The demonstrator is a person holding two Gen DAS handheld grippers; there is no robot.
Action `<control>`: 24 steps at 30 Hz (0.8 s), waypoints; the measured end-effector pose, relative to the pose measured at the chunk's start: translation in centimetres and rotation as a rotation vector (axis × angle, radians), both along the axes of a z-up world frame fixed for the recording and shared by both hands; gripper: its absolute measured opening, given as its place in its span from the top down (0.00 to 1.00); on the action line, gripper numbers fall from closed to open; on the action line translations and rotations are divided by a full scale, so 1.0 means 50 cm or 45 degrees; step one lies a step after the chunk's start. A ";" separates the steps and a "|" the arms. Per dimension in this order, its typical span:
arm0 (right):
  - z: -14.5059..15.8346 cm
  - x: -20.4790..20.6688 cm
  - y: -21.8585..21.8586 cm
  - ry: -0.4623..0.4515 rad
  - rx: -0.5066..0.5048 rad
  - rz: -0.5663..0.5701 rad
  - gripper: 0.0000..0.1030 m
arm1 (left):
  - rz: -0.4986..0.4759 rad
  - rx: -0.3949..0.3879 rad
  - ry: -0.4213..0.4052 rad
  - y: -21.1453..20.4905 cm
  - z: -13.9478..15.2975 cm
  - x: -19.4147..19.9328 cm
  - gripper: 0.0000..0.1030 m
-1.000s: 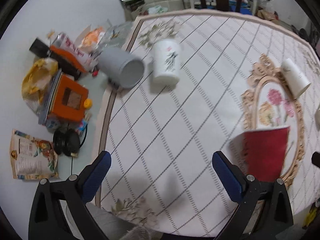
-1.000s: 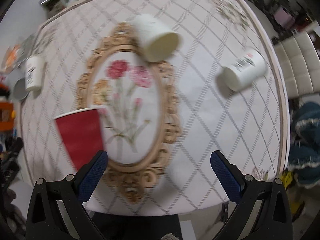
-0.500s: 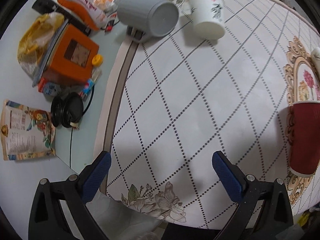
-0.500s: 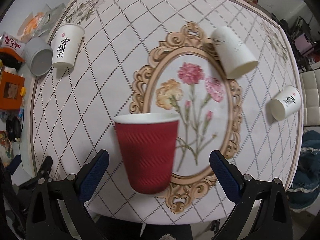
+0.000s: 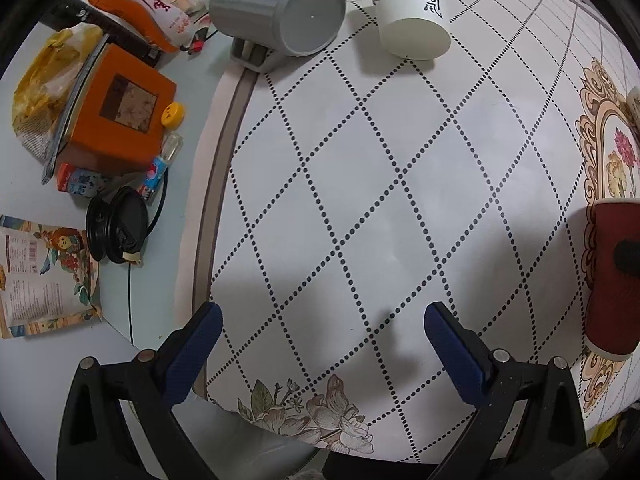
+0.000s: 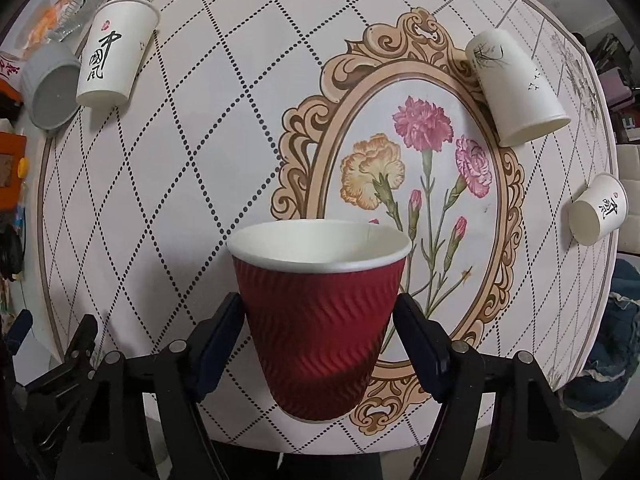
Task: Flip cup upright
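A red ribbed paper cup [image 6: 320,312] stands upright near the table's front edge, white rim up. My right gripper [image 6: 320,320] has a blue pad on each side of it, touching its walls. The red cup also shows at the right edge of the left wrist view [image 5: 614,276], with a dark finger across it. My left gripper [image 5: 320,344] is open and empty above the tablecloth. White paper cups lie on their sides: one with black lettering [image 6: 114,58] at the far left, one with a plant print [image 6: 516,88] at the far right, a smaller one [image 6: 598,210] by the right edge.
A grey ribbed mug [image 5: 280,8] lies on its side at the cloth's left border. Beyond it on the bare table are an orange box [image 5: 116,112], snack bags [image 5: 136,8], a black coiled cable [image 5: 116,224] and a printed packet [image 5: 40,280]. A chair with blue cloth [image 6: 616,332] stands at right.
My right gripper has moved in on the red cup and its jaws have narrowed from wide open onto the cup's sides. My left gripper has moved closer to the table and further left.
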State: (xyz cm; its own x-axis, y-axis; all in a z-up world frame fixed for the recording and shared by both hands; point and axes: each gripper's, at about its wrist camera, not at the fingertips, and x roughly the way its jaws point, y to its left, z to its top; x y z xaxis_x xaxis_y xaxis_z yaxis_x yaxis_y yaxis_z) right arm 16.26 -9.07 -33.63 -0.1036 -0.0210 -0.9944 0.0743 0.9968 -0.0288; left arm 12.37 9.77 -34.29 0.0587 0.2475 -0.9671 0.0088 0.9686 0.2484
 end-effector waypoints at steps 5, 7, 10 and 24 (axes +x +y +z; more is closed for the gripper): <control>0.004 -0.002 -0.019 -0.016 0.092 -0.064 0.26 | -0.003 -0.012 0.034 -0.003 0.000 0.008 0.00; 0.012 -0.004 -0.032 -0.037 0.128 -0.098 0.26 | 0.006 -0.027 0.057 -0.001 -0.001 0.011 0.00; 0.035 -0.006 -0.056 -0.103 0.154 -0.142 0.26 | 0.029 -0.071 0.102 0.002 -0.002 0.020 0.00; 0.137 0.039 -0.062 -0.755 0.058 -0.202 0.26 | 0.008 -0.134 0.088 -0.018 -0.010 0.104 0.00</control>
